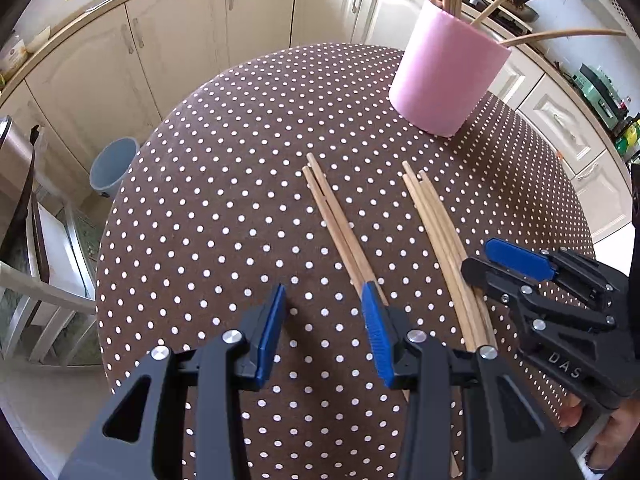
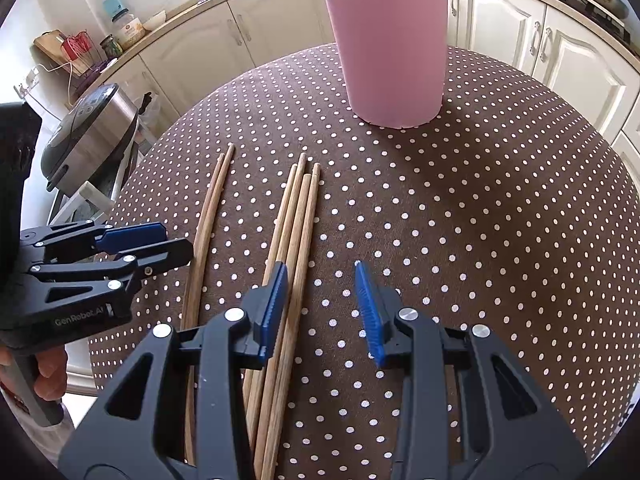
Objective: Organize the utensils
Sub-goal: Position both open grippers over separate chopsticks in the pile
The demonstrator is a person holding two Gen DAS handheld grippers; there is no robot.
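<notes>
L wrist view
L hand-held gripper (image 1: 324, 334): jaws standing wide apart, gripping nothing.
Pair of chopsticks (image 1: 340, 232): 2, lying on polka-dot counter (image 1: 208, 200); near ends hiding under right finger.
Chopstick bundle (image 1: 444, 240): approx 4, lying beside pair.
Pink cup (image 1: 444, 76): holding approx 5 sticks, tops cut off.
R hand-held gripper (image 1: 496, 260): reading "DAS".

R wrist view
R hand-held gripper (image 2: 322, 308): spreading open, empty, hovering over bundle (image 2: 296, 216).
L hand-held gripper (image 2: 168, 240): reading "GenRobot.AI".
</notes>
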